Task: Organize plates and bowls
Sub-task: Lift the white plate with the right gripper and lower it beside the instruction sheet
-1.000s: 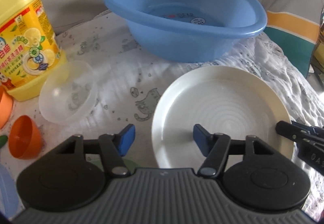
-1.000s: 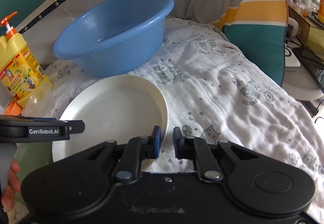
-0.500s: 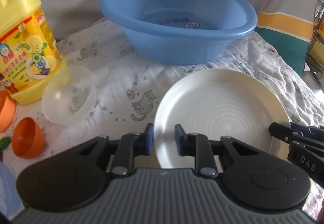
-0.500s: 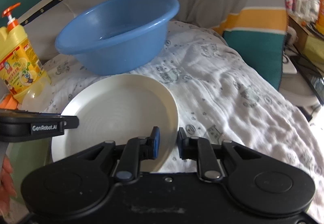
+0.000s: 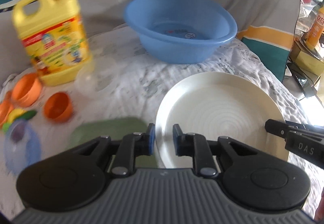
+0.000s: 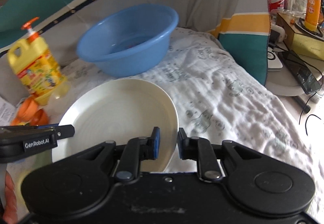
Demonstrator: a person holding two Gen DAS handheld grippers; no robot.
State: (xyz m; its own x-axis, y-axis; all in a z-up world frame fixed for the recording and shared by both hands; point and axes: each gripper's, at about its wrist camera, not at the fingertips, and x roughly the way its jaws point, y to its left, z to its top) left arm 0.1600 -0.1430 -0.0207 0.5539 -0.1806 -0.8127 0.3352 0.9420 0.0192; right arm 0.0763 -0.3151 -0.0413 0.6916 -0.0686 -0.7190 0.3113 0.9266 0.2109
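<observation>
Two of my grippers clamp the same white plate (image 5: 220, 114) from opposite edges. My left gripper (image 5: 163, 139) has its blue pads narrowed onto the rim at the plate's 9 o'clock side; my right gripper (image 6: 168, 142) pinches the rim at about 3 o'clock. The plate looks lifted and tilted above the cat-print cloth (image 6: 232, 92), though I cannot tell whether its far edge touches the cloth. At 12 o'clock beyond the plate stands the blue basin (image 5: 180, 25). At 10 o'clock in the left view stands the yellow detergent bottle (image 5: 53, 35), with a clear bowl (image 5: 86, 82) just beside its base. Two orange bowls (image 5: 57, 107) sit at 9 o'clock, blurred. A green mat (image 5: 109, 133) lies under my left fingers, beside the plate's near-left edge.
</observation>
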